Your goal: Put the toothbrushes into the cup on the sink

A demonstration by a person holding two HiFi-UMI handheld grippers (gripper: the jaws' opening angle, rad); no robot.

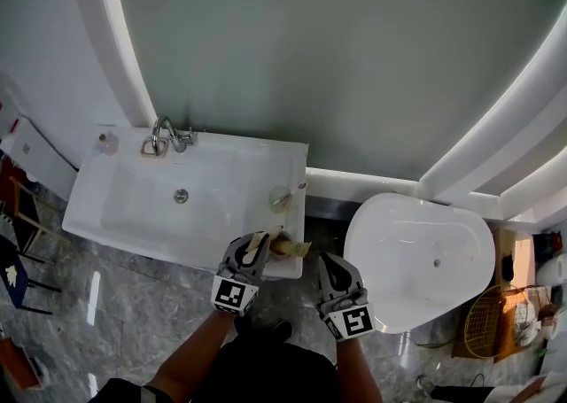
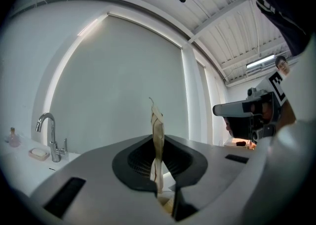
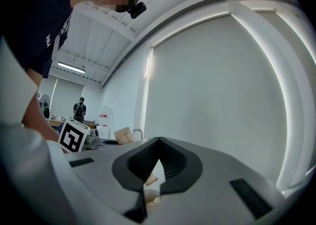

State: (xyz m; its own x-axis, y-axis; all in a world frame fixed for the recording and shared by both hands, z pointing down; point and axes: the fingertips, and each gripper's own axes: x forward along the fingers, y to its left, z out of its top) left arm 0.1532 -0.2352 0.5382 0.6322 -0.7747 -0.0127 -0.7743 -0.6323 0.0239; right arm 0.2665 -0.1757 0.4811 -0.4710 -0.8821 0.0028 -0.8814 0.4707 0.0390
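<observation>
Left gripper (image 1: 262,244): jaws pinch a flat tan paper-like packet (image 2: 157,135), which stands edge-on and upright between the pads. The packet hangs over the front right corner of the white rectangular sink (image 1: 133,215). Right gripper (image 1: 329,265): jaws pressed together with nothing between them, just off that same corner. Small pale cup (image 1: 280,197) stands on the sink's right rim, behind the packet; a slim handle (image 1: 299,187) pokes out of it.

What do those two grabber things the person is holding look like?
Both the left gripper and right gripper are grey plastic with black ribbed pads. Each carries a white cube with black square markers. The person wears a dark blue sleeve.
</observation>
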